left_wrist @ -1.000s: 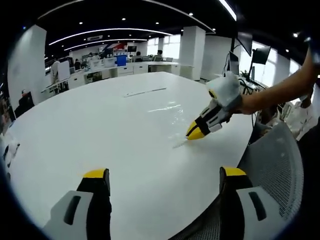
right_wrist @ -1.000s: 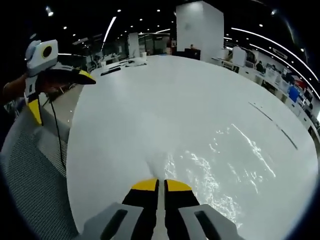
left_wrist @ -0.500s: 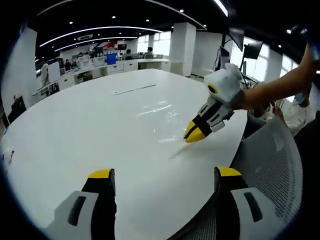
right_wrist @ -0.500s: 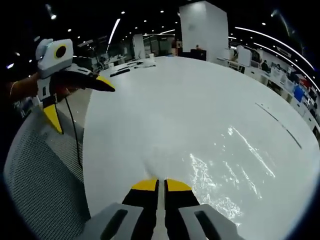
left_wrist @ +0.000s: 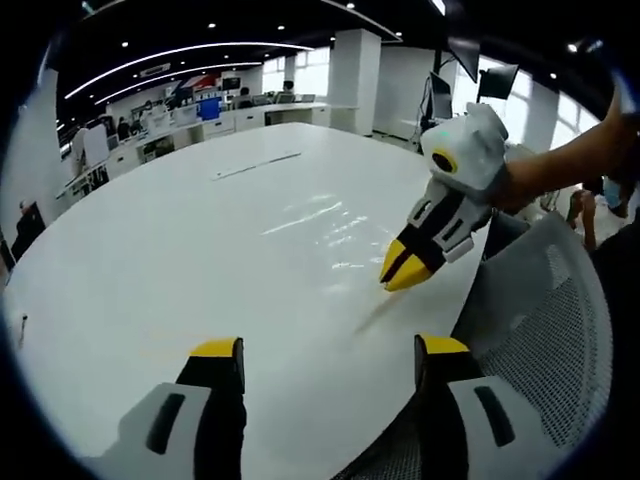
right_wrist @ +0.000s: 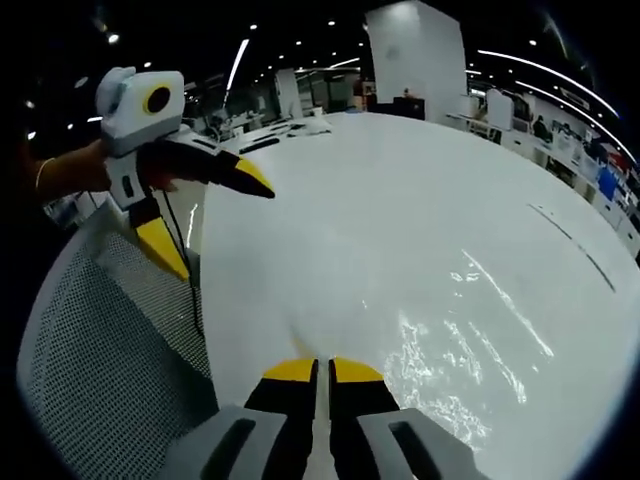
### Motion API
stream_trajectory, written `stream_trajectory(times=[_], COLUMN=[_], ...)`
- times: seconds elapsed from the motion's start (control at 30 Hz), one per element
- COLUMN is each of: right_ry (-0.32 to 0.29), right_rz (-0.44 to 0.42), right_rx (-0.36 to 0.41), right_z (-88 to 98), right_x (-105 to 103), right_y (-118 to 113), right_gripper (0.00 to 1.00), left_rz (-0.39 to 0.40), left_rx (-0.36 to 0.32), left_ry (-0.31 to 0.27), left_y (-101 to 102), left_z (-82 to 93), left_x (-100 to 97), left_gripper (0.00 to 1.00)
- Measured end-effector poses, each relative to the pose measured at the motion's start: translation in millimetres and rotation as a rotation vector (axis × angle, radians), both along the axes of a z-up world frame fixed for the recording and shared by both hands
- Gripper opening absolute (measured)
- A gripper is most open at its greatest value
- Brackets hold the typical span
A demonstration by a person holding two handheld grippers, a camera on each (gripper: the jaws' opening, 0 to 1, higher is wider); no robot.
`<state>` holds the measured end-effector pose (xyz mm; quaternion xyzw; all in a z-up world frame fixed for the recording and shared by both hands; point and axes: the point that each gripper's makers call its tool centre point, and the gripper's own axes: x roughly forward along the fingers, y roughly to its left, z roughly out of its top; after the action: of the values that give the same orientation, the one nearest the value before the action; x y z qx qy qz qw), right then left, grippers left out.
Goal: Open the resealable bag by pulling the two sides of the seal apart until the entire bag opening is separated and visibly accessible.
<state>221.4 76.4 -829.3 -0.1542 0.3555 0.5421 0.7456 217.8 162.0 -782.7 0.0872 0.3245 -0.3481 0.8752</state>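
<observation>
So the resealable bag is a clear one, lying flat on the white table near its rim. You mostly spot it by the wet-looking glints on the film. In the right gripper view the bag shimmers just ahead and to the right of the jaws.

The right gripper has its yellow tips pressed together with barely a slit between them. It looks like the near edge of the film runs up into them, though the plastic is so clear the pinch itself is hard to make out. In the left gripper view the right gripper sits a bit above the table surface, with a faint streak under its tip. Half a second ago it was lower and farther from the camera.

The left gripper is spread wide, holding nothing, over the near table rim. In the right gripper view the left gripper is now bigger and closer in than before, with its upper tip reaching over the table edge.

A grey mesh chair backs right up to the rim, and it's also in the right gripper view.
</observation>
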Motion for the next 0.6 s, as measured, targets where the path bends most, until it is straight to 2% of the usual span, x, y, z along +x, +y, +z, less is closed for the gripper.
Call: stream_trajectory(times=[0.27,0.5,0.6], right_ry=[0.016,0.031,0.036], right_rz=[0.049,0.092,0.106], right_rx=[0.01,0.007,0.008], right_z=[2.8,4.2,5.5], right_x=[-21.8,-37.9,-42.7], right_y=[10.1,14.8,15.9], right_gripper=[0.0,0.0,0.0], left_rz=[-0.09,-0.196,-0.241], left_rx=[0.024,0.13,0.155], left_ry=[-0.003,-0.015,-0.027], left_y=[-17.1,-24.2,-28.5], left_z=[-3.3,-16.0,-18.4], left_x=[-6.9,-15.8,-19.5], left_gripper=[0.61,0.55,0.5])
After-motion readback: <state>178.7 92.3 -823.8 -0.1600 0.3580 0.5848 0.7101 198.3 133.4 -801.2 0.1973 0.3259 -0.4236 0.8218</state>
